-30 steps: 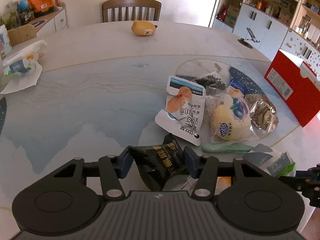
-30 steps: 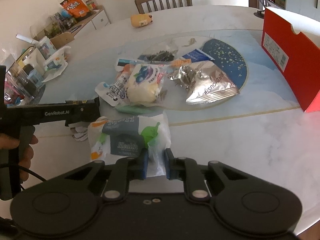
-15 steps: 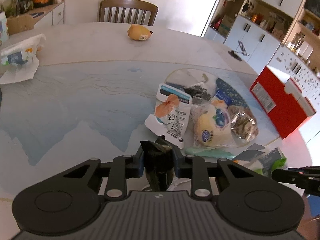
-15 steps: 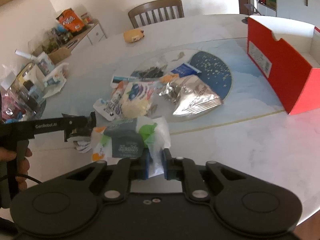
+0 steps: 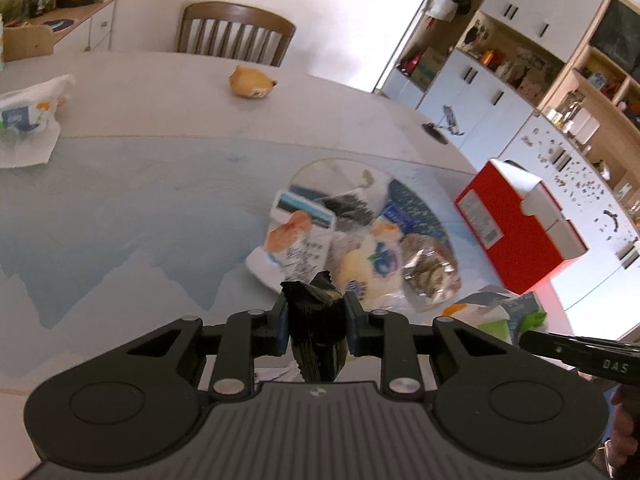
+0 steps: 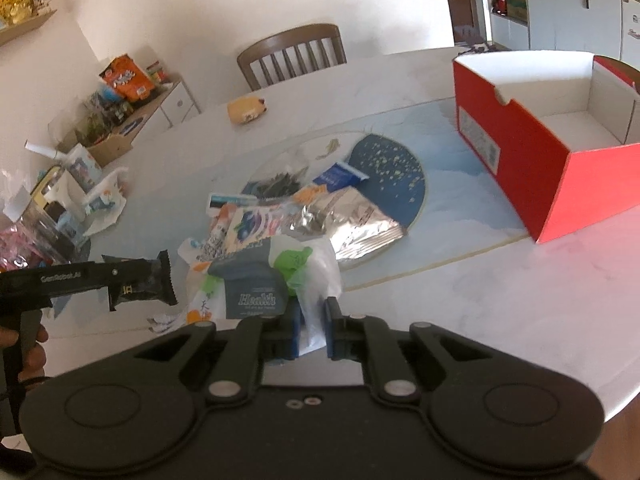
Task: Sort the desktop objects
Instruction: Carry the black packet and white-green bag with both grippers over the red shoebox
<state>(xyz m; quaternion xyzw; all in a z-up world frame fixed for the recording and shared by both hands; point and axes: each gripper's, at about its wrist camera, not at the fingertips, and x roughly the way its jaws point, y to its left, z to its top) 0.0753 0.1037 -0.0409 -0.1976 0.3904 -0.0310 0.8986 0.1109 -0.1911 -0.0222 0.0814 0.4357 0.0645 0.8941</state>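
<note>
My left gripper (image 5: 314,326) is shut on a black snack packet (image 5: 316,332), crumpled between the pads and lifted off the table. From the right wrist view that packet (image 6: 142,284) hangs at the left in the left gripper (image 6: 160,280). My right gripper (image 6: 311,330) is shut on the edge of a white and green bag (image 6: 276,280) marked "Health", raised above the table; the same bag (image 5: 496,312) shows at the right in the left wrist view. A pile of snack packets (image 6: 304,212) lies on the round glass plate (image 6: 392,160). An open red box (image 6: 560,136) stands at the right.
A yellow plush toy (image 5: 250,84) lies near the wooden chair (image 5: 236,34) at the far side. A white plastic bag (image 5: 28,116) sits at the table's left. A side cabinet (image 6: 128,108) holds snacks and boxes. Scraps of paper (image 6: 162,322) lie below the left gripper.
Both grippers closed fully on their packets and rose, lifting them off the table. The black packet got squeezed narrower. The red box's open inside came into the right wrist view.
</note>
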